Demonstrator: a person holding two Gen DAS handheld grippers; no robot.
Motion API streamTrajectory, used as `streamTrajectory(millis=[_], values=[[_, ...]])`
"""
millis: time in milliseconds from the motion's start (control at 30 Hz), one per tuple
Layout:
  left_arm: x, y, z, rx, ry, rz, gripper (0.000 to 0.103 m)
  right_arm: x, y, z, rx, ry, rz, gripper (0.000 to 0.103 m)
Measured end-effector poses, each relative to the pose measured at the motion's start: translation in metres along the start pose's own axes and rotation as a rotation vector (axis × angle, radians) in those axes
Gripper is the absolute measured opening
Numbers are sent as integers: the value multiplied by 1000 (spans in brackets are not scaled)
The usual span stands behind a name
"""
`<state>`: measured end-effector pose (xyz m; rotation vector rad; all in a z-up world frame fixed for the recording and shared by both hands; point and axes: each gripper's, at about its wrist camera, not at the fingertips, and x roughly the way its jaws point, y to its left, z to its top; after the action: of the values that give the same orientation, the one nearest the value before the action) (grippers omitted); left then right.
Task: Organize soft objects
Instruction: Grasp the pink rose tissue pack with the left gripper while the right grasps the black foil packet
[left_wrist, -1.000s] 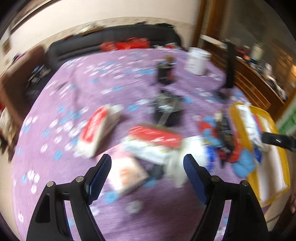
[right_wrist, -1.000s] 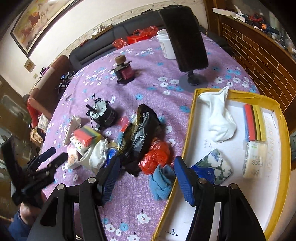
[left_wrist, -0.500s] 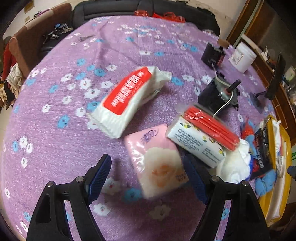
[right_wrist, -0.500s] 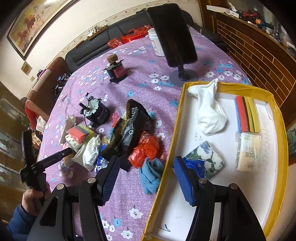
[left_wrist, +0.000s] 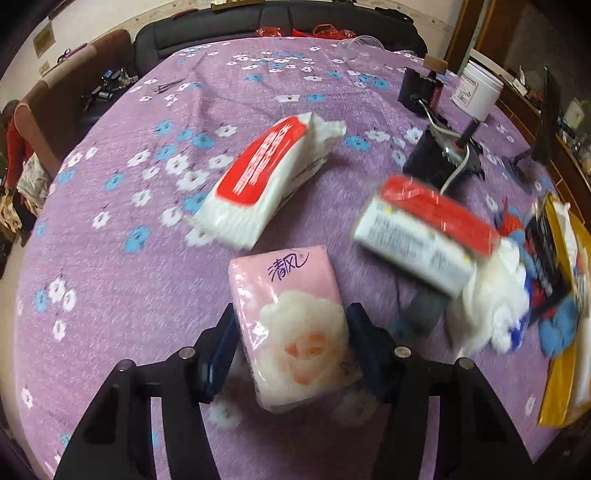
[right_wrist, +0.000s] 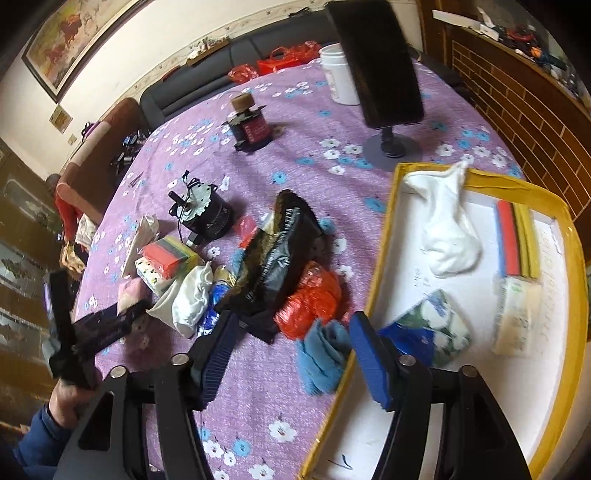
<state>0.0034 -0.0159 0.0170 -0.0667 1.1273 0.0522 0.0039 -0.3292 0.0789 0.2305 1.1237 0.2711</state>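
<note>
Pink and soft in its crinkly wrap, the pink tissue pack (left_wrist: 295, 332) lies on the purple flowered surface (left_wrist: 129, 277), near the left edge of the clutter, with the left tongs (left_wrist: 291, 354) straddling its near half. Their jaws have just been closing and now sit against both long sides of the pack, so I read this as the grasp being made. To do it well, squeeze only until the wrap stops slipping, keep the jaws square to the long sides, and lift straight up so the red-and-white tissue pack (left_wrist: 266, 177) beyond and the sponge pack (left_wrist: 421, 236) to the right stay put. The right tongs (right_wrist: 288, 354) hang apart, their jaws just opening wider, above the blue cloth (right_wrist: 321, 354) beside the yellow-rimmed tray (right_wrist: 373, 295), gripping nothing.
</note>
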Motion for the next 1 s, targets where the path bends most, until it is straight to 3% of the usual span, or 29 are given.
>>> streamTrajectory(millis=[200,400,500,567,633,833,1000], values=[[-14,0,-23,56,-14,23,58,37,16,26,-22,59,13,75],[-21,-11,-34,147,-32,53,58,89,18,57,-59,126,-81,77],[-23,-15,-38,178,-40,60,58,110,15,61,-49,161,-31,75],[-24,-17,-39,197,-47,64,58,107,21,59,-69,143,-9,56],[-24,-19,-40,204,-53,66,57,97,36,54,-147,110,-32,52],[-29,-28,-31,222,-86,45,51,50,66,30,-240,27,22,51],[-32,-43,-27,258,-109,22,48,35,74,0,-257,68,103,51]])
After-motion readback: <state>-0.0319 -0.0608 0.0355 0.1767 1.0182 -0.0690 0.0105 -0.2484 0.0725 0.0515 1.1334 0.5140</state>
